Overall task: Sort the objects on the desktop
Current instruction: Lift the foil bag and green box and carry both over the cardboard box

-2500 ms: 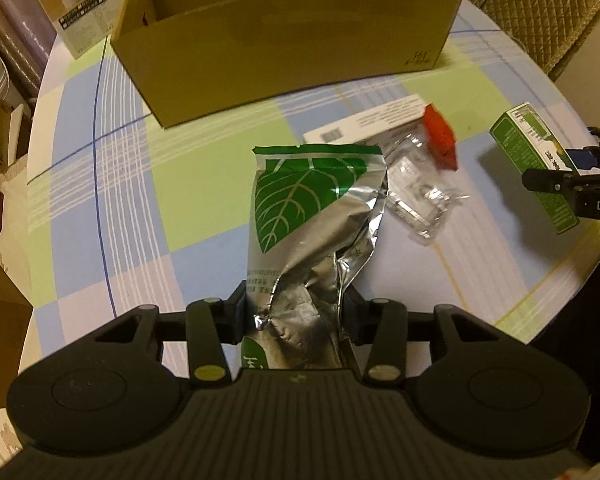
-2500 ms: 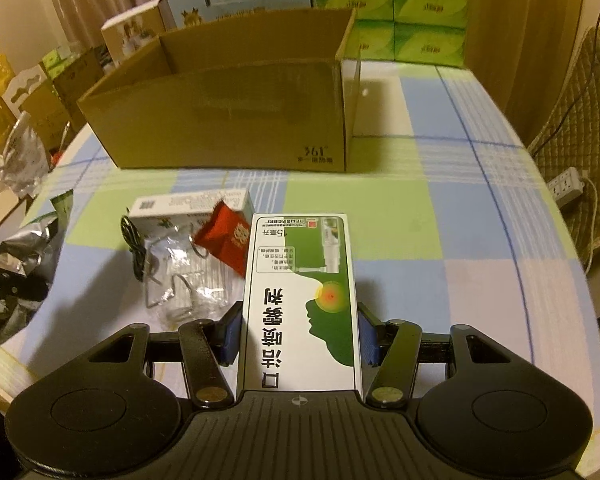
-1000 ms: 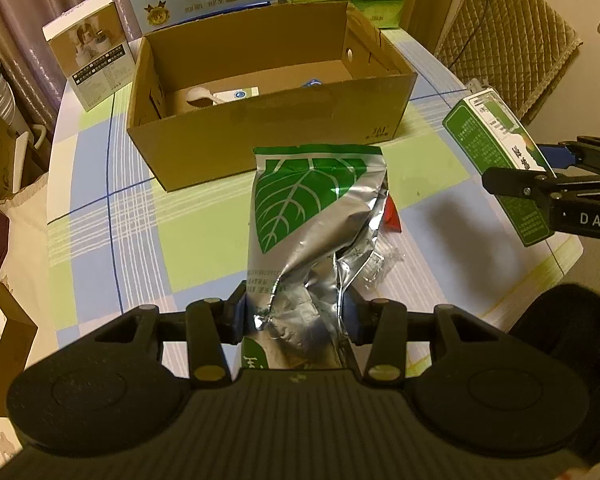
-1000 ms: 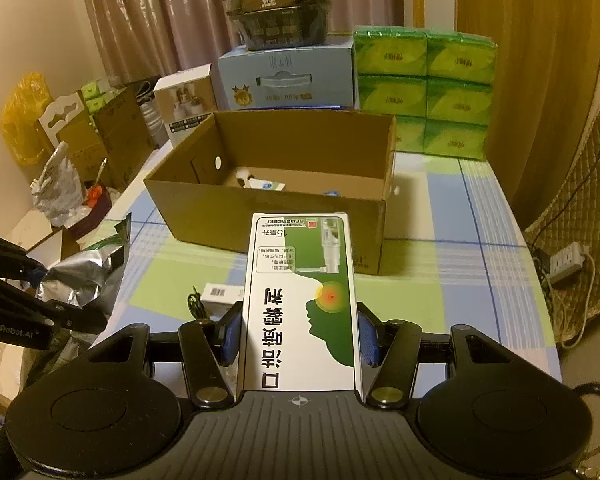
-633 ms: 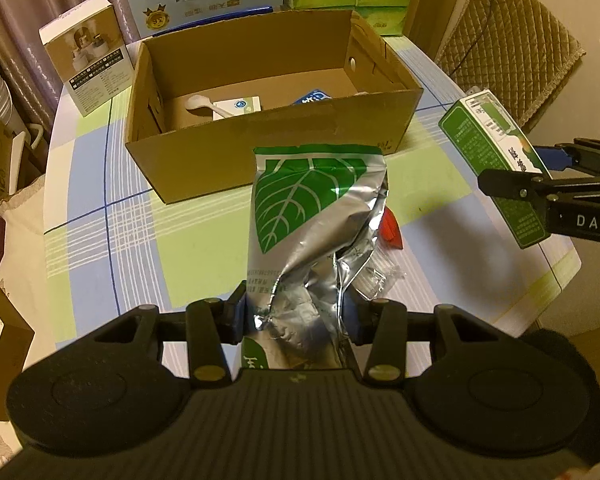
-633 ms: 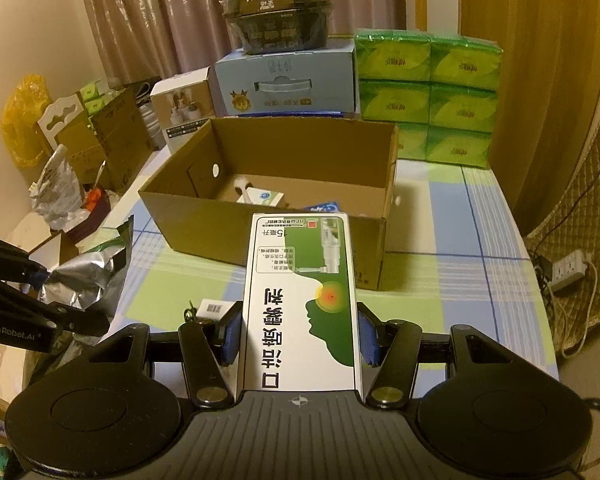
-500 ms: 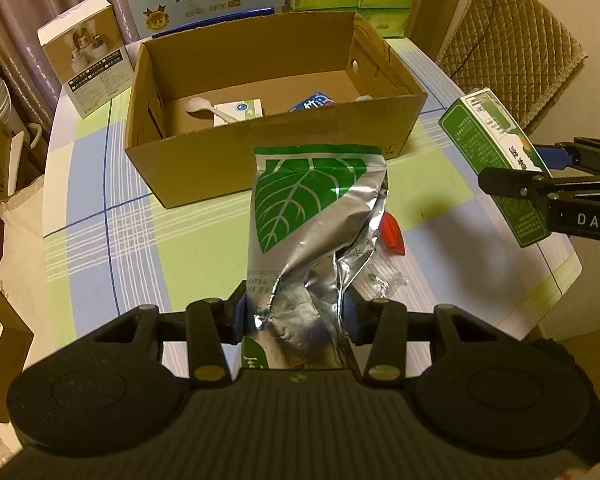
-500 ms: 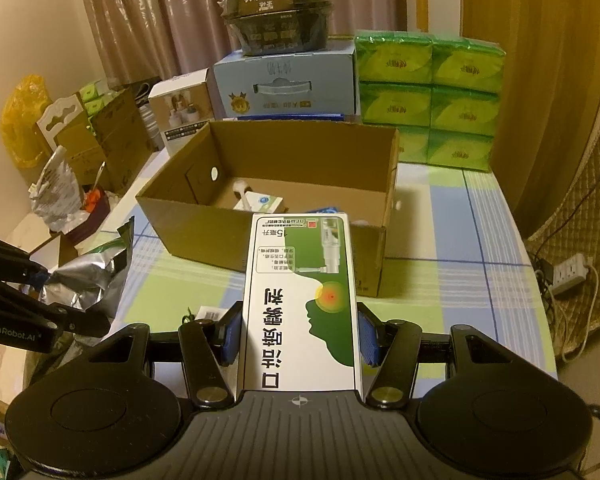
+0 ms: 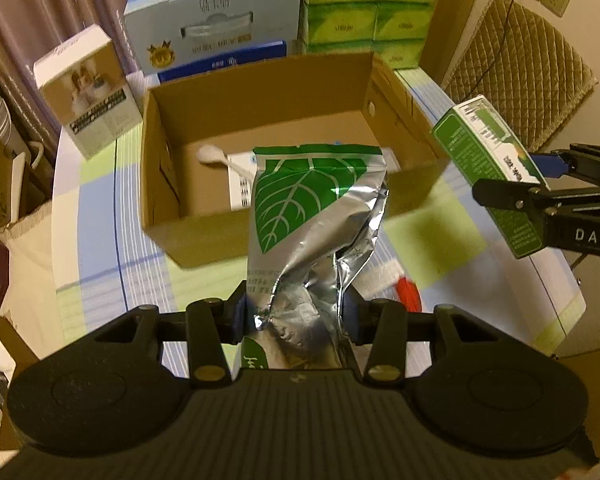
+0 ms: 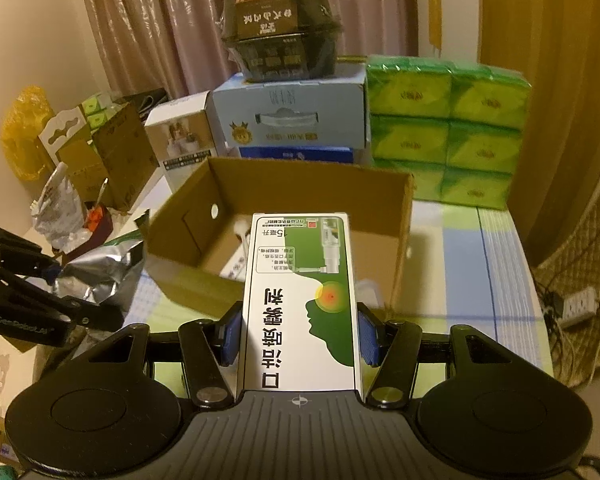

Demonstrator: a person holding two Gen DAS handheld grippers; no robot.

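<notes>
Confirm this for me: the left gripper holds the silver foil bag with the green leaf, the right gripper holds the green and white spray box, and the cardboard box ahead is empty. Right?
Not quite. The cardboard box is not empty: the left wrist view shows a white item lying inside. The rest stands: the left gripper holds the foil bag, and the right gripper holds the spray box.

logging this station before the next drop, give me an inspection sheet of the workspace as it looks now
surface: checked tablecloth on a round table.
job's things: foil pouch and green spray box, both held in the air near the open cardboard box, which already holds a white carton.
clutter: red packet on the cloth.
grippers: left gripper jaws shut on the pouch; right gripper jaws shut on the spray box.
cables: power strip with cord on the floor.
surroundings: tissue packs, stacked cartons, curtain.
</notes>
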